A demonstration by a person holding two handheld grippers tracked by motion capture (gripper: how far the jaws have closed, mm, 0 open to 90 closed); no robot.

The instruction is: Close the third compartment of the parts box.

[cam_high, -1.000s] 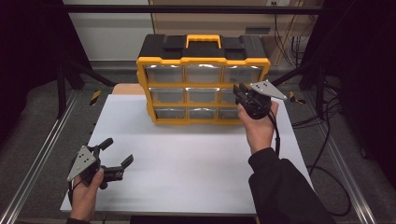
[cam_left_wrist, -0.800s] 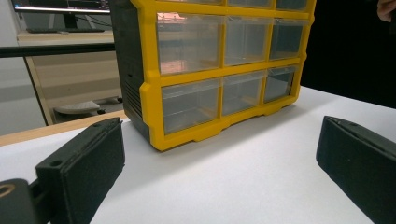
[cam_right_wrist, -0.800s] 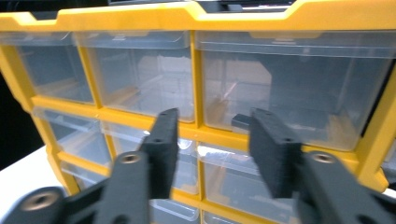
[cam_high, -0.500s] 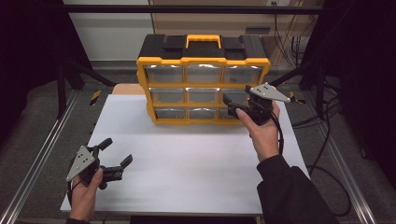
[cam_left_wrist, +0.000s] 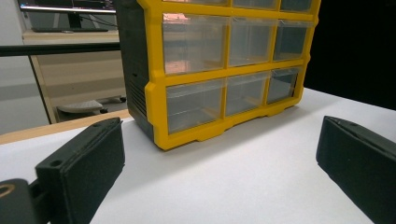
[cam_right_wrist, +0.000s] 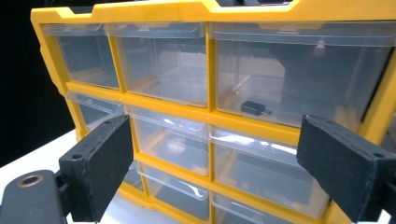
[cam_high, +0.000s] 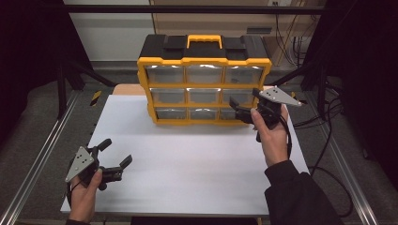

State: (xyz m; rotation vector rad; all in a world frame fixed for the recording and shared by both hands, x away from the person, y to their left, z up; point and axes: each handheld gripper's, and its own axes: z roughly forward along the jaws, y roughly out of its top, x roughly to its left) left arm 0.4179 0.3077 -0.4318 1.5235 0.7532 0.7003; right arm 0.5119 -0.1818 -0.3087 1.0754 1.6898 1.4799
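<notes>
A yellow and black drawer cabinet (cam_high: 204, 79) with clear drawers stands at the back of the white table top (cam_high: 187, 159). My right gripper (cam_high: 244, 105) hovers just in front of its right-hand column, pointing at the drawers (cam_right_wrist: 254, 158). Its jaws have just opened and nothing is between them. In the right gripper view (cam_right_wrist: 210, 163) a small black part (cam_right_wrist: 254, 108) lies inside the upper right drawer. My left gripper (cam_high: 117, 151) rests low at the front left, open and empty, aimed at the cabinet (cam_left_wrist: 187, 70) from a distance.
Metal rails run along both sides of the table. Cables (cam_high: 324, 117) trail off the right edge. A yellow and black tool (cam_high: 95, 97) lies beyond the back left corner. Bare white surface stretches between my two hands.
The right gripper's jaws went from nearly closed at the right-hand drawers to wide apart, and the hand shifted slightly down and back. The left hand stayed put.
</notes>
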